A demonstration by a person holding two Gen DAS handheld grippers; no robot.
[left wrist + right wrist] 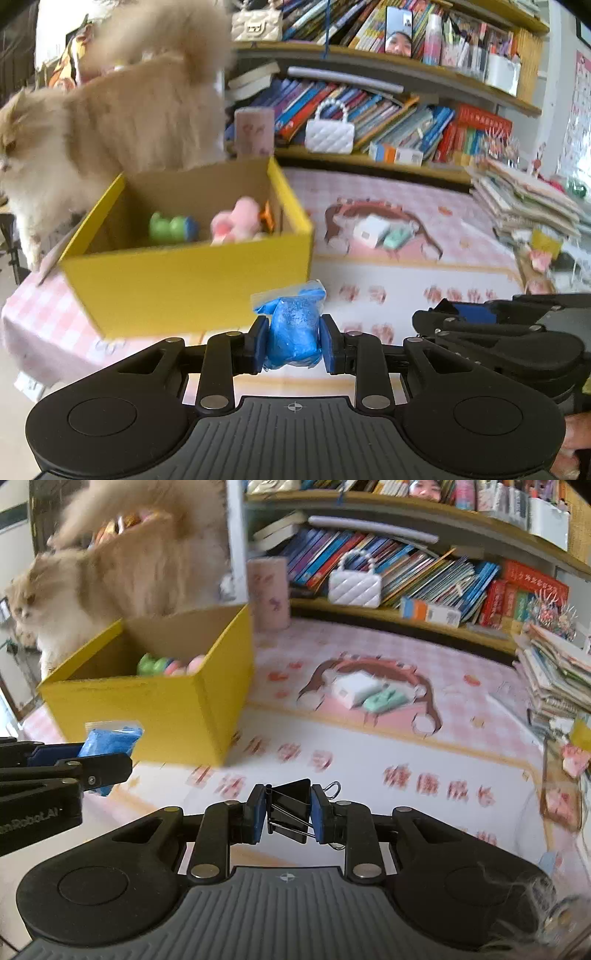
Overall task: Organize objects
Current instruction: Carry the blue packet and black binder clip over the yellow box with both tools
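**Ana:** Nearest to the left camera is the left gripper (291, 347). Its fingers are clenched on a blue bag (291, 332), a soft packet in clear plastic. The bag is off the worktop (406, 280), just in front of the yellow box (184, 288).

**Ben:** And the right gripper (287, 812)?

**Ana:** Its fingers are grasping a black binder clip (290, 808), also off the worktop, to the right of the box and nearer the camera than it.

**Ben:** Why are they held like this?

**Ana:** I think both things are going into the box. It is open at the top and already has a green toy (171, 227) and a pink toy (236, 221) inside, so it seems to be the collecting place. Holding them high should help them pass over the box wall.

**Ben:** Which way do they point?

**Ana:** The bag stands with its long axis about upright between the fingers, its sealed edge up and toward the box. The clip lies across the fingers, its pointed back away from the camera; one wire handle sticks out right.

**Ben:** Any risk?

**Ana:** A fluffy cat (110, 122) stands right behind the box.
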